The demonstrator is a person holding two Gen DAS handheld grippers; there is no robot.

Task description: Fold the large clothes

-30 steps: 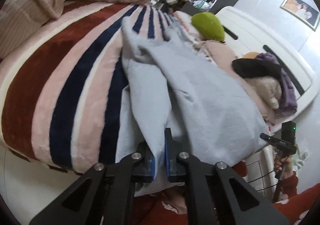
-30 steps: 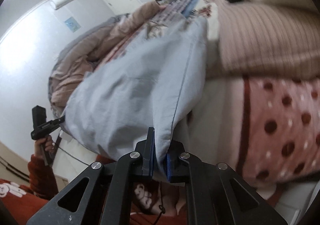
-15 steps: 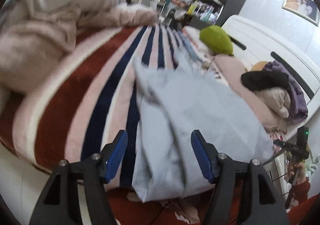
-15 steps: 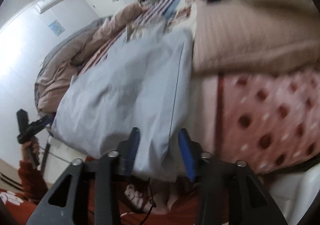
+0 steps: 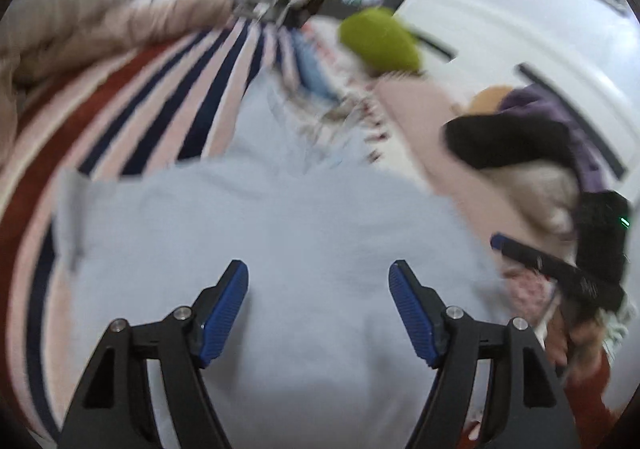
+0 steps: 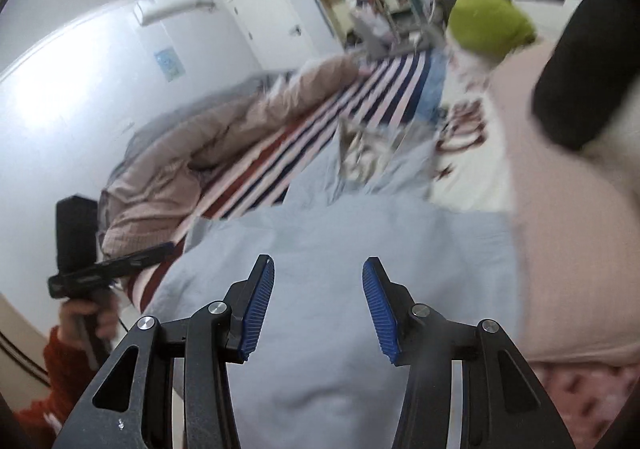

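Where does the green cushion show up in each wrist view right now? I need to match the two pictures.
Left wrist: green cushion upper centre-right, beyond the striped blanket.
Right wrist: green cushion upper right.
Shared landmark: the light blue garment spread just ahead of each claw.

The garment (image 5: 304, 249) is plain pale blue. The blanket (image 5: 132, 109) under it has stripes of pink, navy, dark red and cream. At its 10 o'clock a quilt (image 5: 92, 29) is dusty beige-pink with fine ribbing. A cushion (image 5: 380, 41) at 1 o'clock is lime green. The fingers (image 5: 224, 313) carry ribbed blue pads on black arms. A sleeve (image 6: 64, 373) is red.
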